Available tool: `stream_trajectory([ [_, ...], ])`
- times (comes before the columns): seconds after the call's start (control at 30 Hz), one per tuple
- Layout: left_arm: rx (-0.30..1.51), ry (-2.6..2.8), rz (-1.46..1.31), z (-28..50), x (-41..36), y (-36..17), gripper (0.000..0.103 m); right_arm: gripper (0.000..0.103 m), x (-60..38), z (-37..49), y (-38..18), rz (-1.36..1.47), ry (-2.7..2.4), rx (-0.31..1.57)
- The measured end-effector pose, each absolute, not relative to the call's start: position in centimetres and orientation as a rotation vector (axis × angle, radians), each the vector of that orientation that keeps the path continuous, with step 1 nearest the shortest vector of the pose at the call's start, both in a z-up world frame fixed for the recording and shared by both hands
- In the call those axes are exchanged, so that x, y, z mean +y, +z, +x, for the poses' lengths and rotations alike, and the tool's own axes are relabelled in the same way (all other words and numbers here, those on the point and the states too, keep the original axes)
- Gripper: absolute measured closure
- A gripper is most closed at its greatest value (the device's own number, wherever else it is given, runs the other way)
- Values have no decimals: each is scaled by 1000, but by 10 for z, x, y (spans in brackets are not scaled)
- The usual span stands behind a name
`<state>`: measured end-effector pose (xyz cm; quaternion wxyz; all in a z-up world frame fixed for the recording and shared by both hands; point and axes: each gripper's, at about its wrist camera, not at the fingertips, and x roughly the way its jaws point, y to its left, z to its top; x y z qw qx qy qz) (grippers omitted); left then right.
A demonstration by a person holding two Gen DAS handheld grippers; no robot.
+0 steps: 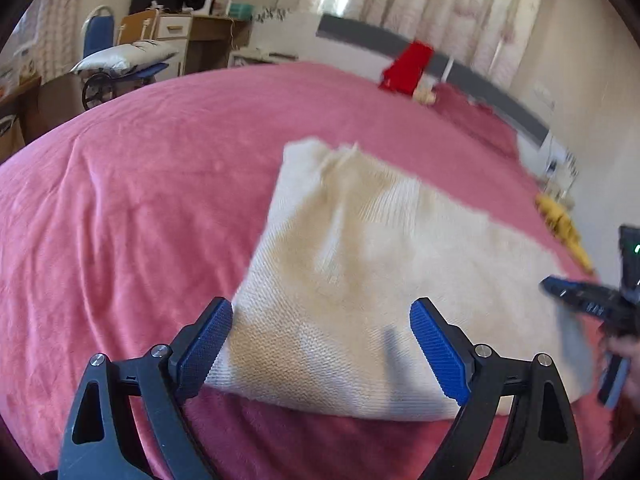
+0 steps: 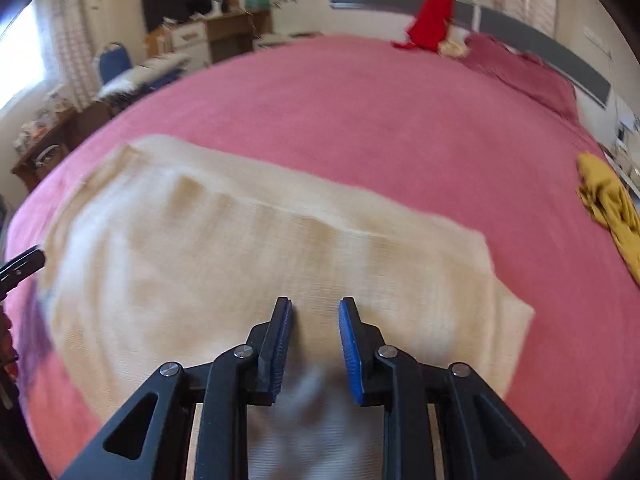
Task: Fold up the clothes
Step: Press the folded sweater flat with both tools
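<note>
A cream knit garment (image 1: 360,260) lies folded into a rough rectangle on the pink bedspread (image 1: 140,200). My left gripper (image 1: 322,308) hovers over its near edge, open wide, nothing between the blue pads. In the right wrist view the same cream garment (image 2: 240,260) stretches across the pink bedspread (image 2: 380,120). My right gripper (image 2: 316,304) sits just above its near part, open with a narrow gap and no cloth pinched. The picture is motion-blurred. One of the right gripper's fingers (image 1: 576,300) shows at the right edge of the left wrist view.
A red garment (image 2: 432,20) and a maroon one (image 2: 528,72) lie at the far end by the grey headboard (image 2: 520,24). A mustard garment (image 2: 612,204) lies at the bed's right edge. A desk (image 2: 224,32) and a blue chair (image 2: 114,62) stand beyond the bed's left side.
</note>
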<state>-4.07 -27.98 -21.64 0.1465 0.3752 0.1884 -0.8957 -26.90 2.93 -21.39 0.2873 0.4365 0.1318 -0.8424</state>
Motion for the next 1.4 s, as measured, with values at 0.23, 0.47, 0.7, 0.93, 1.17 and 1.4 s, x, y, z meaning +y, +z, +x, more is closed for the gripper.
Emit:
stream_trajectory([
  [0.23, 713, -2646, 1069, -18, -326, -200, 11, 77, 121, -285, -192, 1176, -2263, -183],
  [0.47, 1014, -2522, 1183, -4, -392, -196, 7, 43, 175, -259, -195, 1379, -2093, -417],
  [0.7, 882, -2479, 1425, -17, -393, -198, 0, 42, 183, -242, -215, 1490, -2061, -513],
  [0.93, 859, -2475, 1448, -46, -389, -191, 0, 36, 196, -240, -212, 1505, -2123, -509],
  [1.17, 1007, -2531, 1527, -102, -402, -207, 0, 18, 211, -272, -234, 1566, -2070, -636],
  [1.4, 976, -2583, 1625, -130, -395, -228, 0, 0, 209, -295, -250, 1509, -1937, -745],
])
